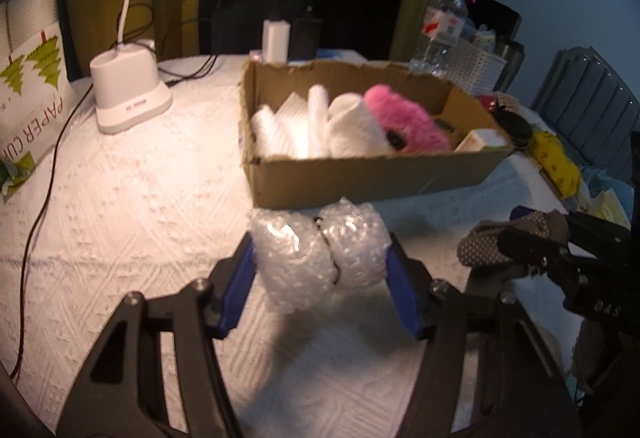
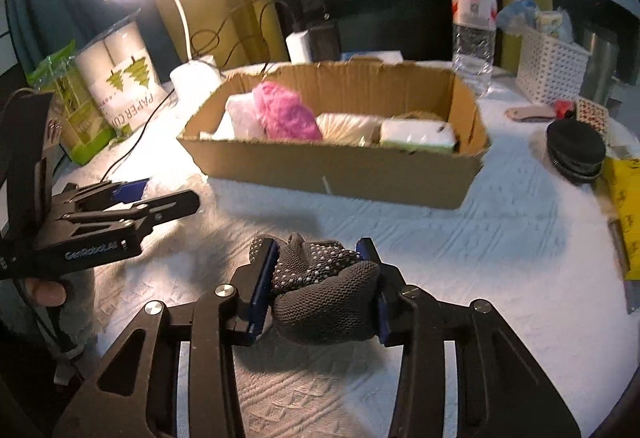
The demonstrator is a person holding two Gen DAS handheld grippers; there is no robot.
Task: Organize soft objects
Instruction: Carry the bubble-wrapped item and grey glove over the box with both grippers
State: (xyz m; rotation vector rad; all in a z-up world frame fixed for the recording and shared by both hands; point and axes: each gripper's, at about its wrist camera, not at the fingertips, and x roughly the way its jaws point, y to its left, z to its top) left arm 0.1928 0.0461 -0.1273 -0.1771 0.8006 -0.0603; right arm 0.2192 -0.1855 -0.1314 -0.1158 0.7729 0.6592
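Your left claw (image 1: 320, 270): clamped on 1 bubble-wrap bundle (image 1: 318, 258), held just in front of the cardboard box (image 1: 360, 174). Your right claw (image 2: 318, 278): closed around 1 grey dotted glove (image 2: 324, 290), also in front of the box, above the white desk (image 2: 480, 246). Box contents: 1 pink fluffy item (image 2: 286, 112), white foam pieces (image 1: 288, 126), 1 white roll (image 1: 354, 126). Behind the box: 1 water bottle (image 2: 474, 18).
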